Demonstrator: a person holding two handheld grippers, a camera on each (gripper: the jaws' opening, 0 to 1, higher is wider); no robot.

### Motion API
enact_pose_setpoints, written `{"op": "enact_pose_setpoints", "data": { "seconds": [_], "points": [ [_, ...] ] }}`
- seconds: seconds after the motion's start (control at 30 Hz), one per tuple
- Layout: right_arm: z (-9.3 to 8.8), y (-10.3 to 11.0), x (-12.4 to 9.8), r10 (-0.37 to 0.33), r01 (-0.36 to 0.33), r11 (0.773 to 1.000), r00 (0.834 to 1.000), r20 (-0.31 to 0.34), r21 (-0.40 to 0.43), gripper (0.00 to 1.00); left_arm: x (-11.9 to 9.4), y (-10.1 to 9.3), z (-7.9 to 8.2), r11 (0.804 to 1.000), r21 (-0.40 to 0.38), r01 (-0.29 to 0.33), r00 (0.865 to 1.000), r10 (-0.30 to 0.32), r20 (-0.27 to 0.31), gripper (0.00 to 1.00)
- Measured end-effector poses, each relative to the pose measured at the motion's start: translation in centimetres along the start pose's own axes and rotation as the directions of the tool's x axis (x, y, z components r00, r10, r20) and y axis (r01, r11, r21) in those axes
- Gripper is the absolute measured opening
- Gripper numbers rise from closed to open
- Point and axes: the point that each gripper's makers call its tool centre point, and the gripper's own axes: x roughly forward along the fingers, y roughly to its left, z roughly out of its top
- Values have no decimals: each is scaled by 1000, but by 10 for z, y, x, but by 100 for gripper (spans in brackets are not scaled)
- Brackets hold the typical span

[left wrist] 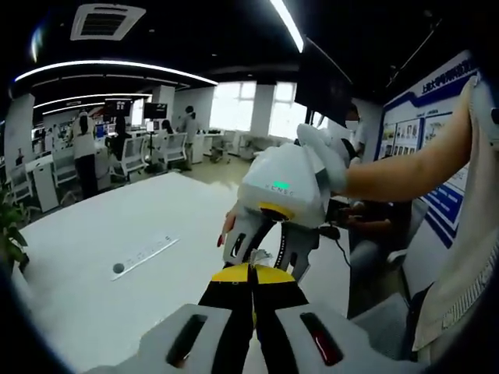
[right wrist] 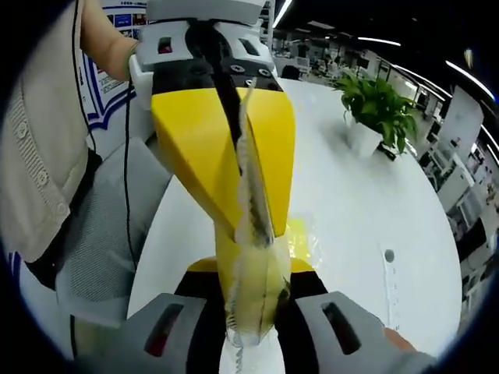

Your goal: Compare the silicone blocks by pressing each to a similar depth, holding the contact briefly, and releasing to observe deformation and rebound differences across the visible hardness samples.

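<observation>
Pressing step: hold phase by the look of it, with the block squeezed in mid-air above the table, not lying on it.
Block: translucent, pale yellow, seen edge-on in the right gripper view; pinched from both ends between the two tools.
Left gripper: yellow jaws drawn nearly together, closed on the far part of the block; in the right gripper view seen head-on, pads flat to either face of the block.
Right gripper: jaws close about the near end of the block, little gap beyond the block's own thickness; white body held from the right by a gloved hand.
Depth of press: cannot tell from these views how far the silicone has given.
Next move: likely a slow, even opening of one pair of jaws while the other keeps hold, so rebound can be watched and the block does not drop.
Other samples: none made out on the table here.
Edges: table's near edge just below the grippers, beside a grey chair; a dropped block could fall off that side.
Open room: broad bare white top ahead; a strip lying well apart to the left, a plant far across near the opposite edge.
</observation>
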Motion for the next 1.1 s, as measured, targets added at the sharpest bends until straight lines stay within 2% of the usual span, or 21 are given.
{"op": "enact_pose_setpoints", "data": {
  "seconds": [0.03, 0.17, 0.4, 0.7, 0.9, 1.03, 1.1],
  "points": [
    [2, -1, 0, -11, 12, 999, 1000, 17, -36, 19, 0, -1, 0, 1000, -2, 1, 1000, -1, 2, 0],
    [0, -2, 0, -31, 33, 999, 999, 26, -43, 21, 0, -2, -1, 1000, -4, 0, 1000, 0, 2, 0],
    [1, -1, 1, -23, 22, 1000, 998, 55, 18, 24, 1, 1, -3, 1000, -18, -6, 1000, 6, 1, 0],
    [3, -8, -4, -90, 88, 996, 994, 60, 26, 37, 3, 6, -6, 999, -43, -15, 1000, 15, 8, 0],
    [5, -7, -5, -109, 106, 993, 992, 71, 47, 45, 6, 6, -6, 998, -55, -12, 1000, 13, 9, 0],
    [1, -11, -7, -170, 166, 984, 983, 70, 62, 53, 7, 6, -7, 998, -62, -13, 1000, 14, 9, 0],
    [1, -11, -10, -189, 181, 980, 978, 91, 85, 56, 9, 7, -8, 997, -75, -11, 1000, 11, 9, 0]
  ]
}}
